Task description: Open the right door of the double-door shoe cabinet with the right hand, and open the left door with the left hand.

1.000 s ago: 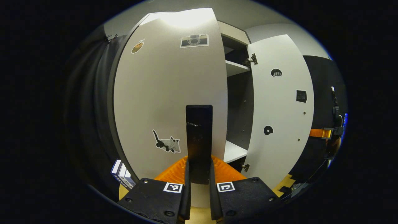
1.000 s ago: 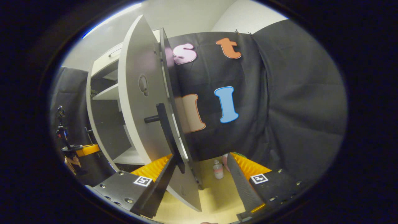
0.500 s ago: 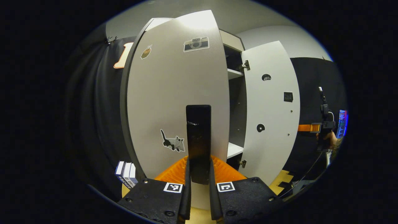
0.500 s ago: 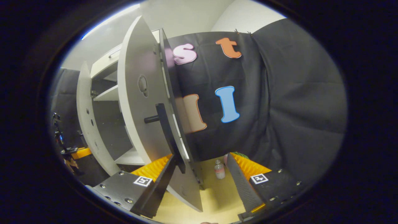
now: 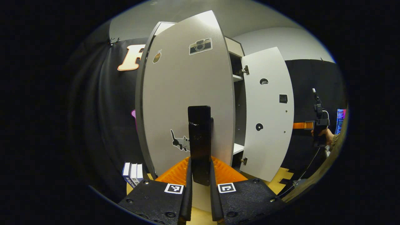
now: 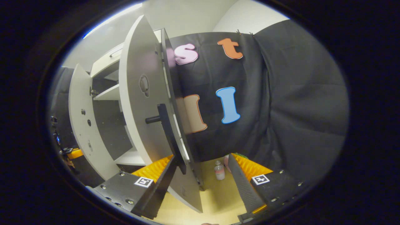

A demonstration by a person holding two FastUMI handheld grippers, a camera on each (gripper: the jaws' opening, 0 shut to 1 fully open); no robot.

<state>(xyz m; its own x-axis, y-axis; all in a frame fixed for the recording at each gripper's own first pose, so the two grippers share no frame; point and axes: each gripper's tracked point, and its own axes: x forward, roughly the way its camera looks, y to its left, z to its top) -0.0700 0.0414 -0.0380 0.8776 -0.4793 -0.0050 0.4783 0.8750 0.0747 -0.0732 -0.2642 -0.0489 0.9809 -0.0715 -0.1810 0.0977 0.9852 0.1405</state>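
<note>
The left hand-held gripper [image 5: 200, 190] clamps the left door's handle [image 5: 199, 143], the right hand-held gripper [image 6: 200, 175] gapes around the right door's edge [image 6: 184, 184], with books [image 5: 132, 172] and a bottle [image 6: 219, 171] on the floor.

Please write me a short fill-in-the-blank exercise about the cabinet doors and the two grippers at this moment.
1. The left gripper has its jaws closed on the vertical ____ of the left door.
2. The sticker near the top of that door's front shows a ____.
3. The right gripper has its jaws spread ____, and the right door stands between them.
4. On the floor beyond the right gripper stands a small ____.

Missing words: handle; camera; open; bottle
</note>
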